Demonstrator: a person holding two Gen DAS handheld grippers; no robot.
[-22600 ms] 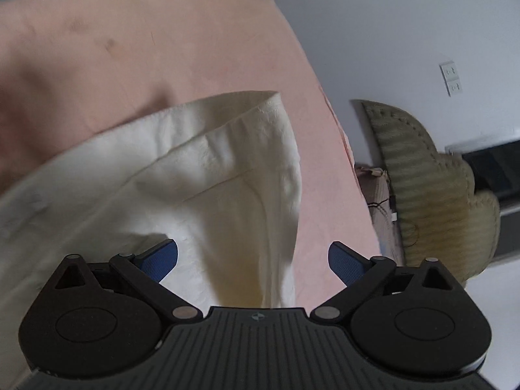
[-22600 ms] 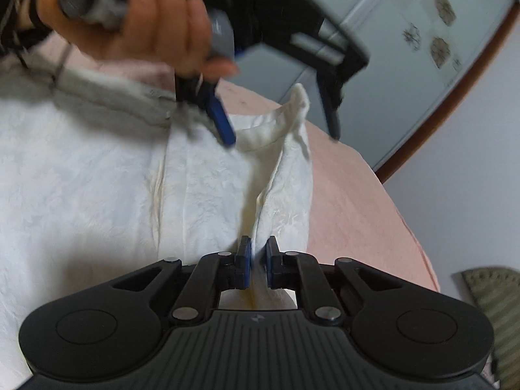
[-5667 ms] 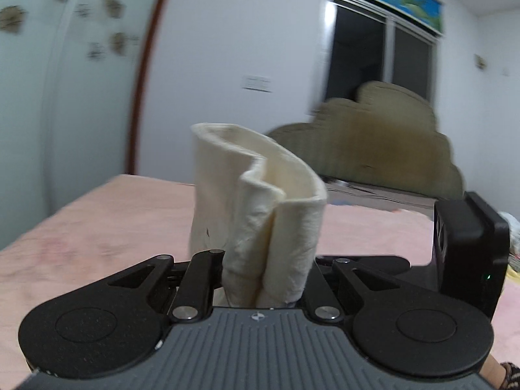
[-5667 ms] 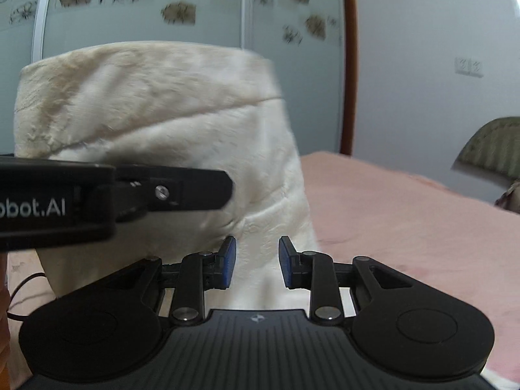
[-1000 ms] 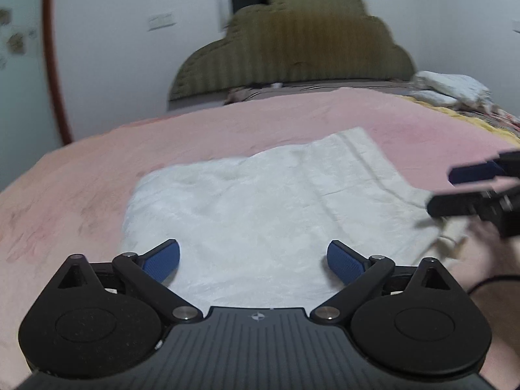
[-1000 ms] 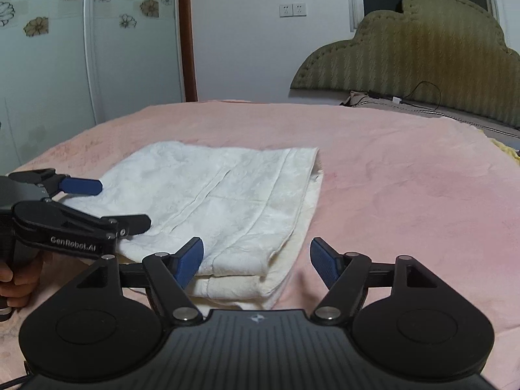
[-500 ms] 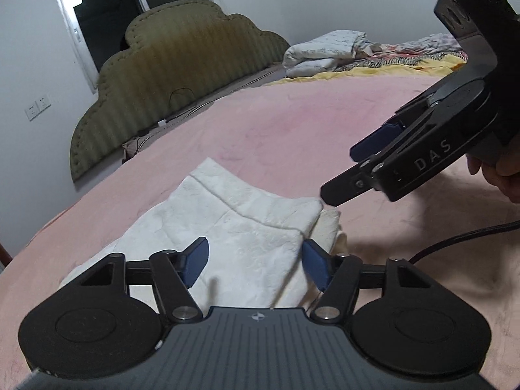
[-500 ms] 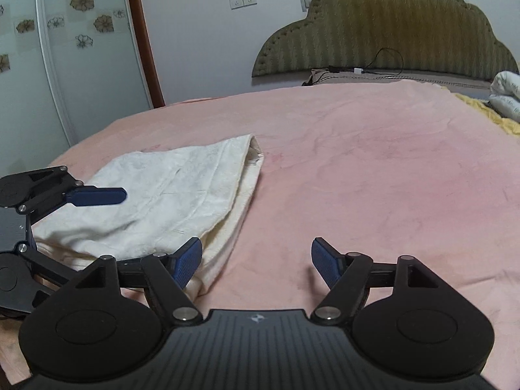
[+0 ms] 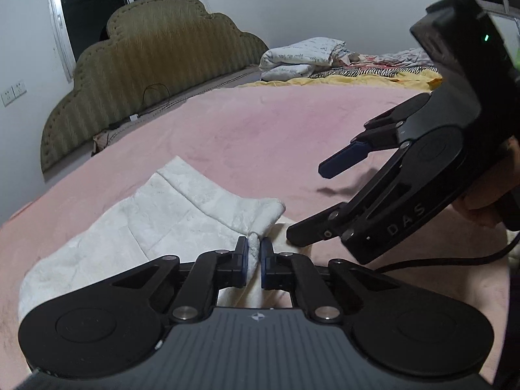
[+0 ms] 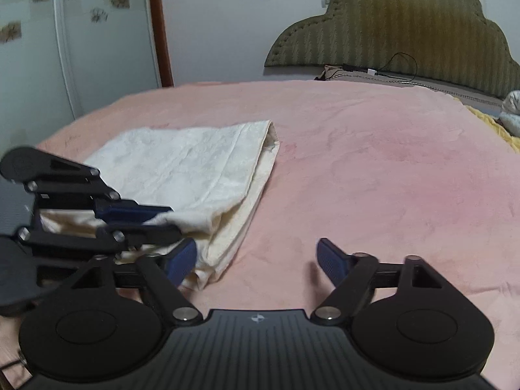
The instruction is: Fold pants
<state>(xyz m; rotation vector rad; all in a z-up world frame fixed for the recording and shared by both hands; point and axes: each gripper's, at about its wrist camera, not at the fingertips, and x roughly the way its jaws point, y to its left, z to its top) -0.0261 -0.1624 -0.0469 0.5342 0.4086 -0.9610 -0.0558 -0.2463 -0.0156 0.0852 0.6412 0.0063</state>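
The cream-white pants [image 9: 169, 221] lie folded in a flat stack on the pink blanket [image 9: 276, 136]. My left gripper [image 9: 254, 253] is shut on the near corner of the top layer, which is lifted a little off the layers below. It also shows at the left of the right wrist view [image 10: 139, 217], pinching that corner. The pants fill the left middle of the right wrist view [image 10: 195, 169]. My right gripper [image 10: 256, 260] is open and empty, low over the blanket beside the stack's near right corner. It appears at the right of the left wrist view [image 9: 308, 201].
A padded olive headboard [image 10: 406, 22] stands behind the bed. Rolled white bedding [image 9: 302, 57] and a yellow and zebra-striped cover lie at the far side. A black cable [image 9: 438, 260] trails over the blanket. A white wardrobe door [image 10: 81, 32] stands at the left.
My left gripper has closed from open onto the near corner of the pants' top layer. My right gripper stays open and has shifted slightly beside the stack.
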